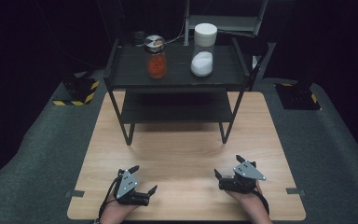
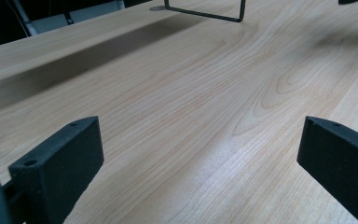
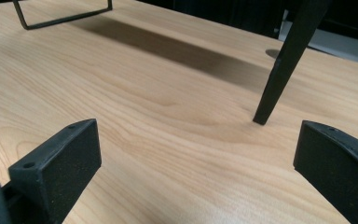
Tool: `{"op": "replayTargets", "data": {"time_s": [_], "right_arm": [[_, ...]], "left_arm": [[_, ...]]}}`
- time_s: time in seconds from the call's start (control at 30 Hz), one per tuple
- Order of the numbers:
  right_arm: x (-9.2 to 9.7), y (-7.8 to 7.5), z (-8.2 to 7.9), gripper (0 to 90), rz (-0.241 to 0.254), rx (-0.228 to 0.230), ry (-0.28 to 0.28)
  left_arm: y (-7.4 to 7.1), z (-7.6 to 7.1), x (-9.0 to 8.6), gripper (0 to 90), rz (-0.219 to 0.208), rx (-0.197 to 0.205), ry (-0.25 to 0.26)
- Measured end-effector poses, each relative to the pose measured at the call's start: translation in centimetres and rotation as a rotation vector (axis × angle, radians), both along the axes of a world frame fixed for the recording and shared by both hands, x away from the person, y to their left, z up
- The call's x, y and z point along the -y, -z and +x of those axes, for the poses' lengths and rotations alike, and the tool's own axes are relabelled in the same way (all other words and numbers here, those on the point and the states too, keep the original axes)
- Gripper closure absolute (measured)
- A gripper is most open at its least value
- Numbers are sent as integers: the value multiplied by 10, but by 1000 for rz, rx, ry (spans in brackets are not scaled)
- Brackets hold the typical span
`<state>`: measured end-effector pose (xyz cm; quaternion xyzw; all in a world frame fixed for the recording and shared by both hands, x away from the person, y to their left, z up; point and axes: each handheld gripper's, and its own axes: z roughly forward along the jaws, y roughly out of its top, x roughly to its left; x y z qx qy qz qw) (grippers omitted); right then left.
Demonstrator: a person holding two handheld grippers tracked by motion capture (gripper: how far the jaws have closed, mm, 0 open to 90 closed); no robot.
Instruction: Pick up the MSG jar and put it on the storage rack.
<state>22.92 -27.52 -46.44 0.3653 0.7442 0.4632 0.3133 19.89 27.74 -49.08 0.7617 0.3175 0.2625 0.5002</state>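
- High view: left gripper point(image 1: 142, 179) and right gripper point(image 1: 227, 166), both wide and empty, rest on the desk point(image 1: 186, 154) before the black shelf point(image 1: 177, 70).
- Reaching up carelessly could topple the red-filled jar point(image 1: 156, 58) or the white-lidded jar point(image 1: 203, 50) off that shelf.

Open tabletop point(image 1: 182, 154) before shelf rack point(image 1: 177, 86)

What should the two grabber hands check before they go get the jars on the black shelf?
1. Left gripper jaws wide apart with nothing between them: ok.
2. Right gripper jaws wide apart, holding nothing: ok.
3. Red-filled jar standing upright on the shelf's top level with its lid on: ok.
4. White-filled jar upright beside it, white lid on, a gap between the two jars: ok.
5. Bare wooden table between the grippers and the shelf: ok.
6. Whether the lids are screwed tight: cannot tell.
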Motion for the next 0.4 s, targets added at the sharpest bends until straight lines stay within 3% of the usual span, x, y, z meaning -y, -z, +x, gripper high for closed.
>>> {"op": "replayTargets", "data": {"time_s": [0.4], "right_arm": [[3,9,-1,2,3,-25,15]], "left_arm": [[0,-1,0,5,2,1,1]]}}
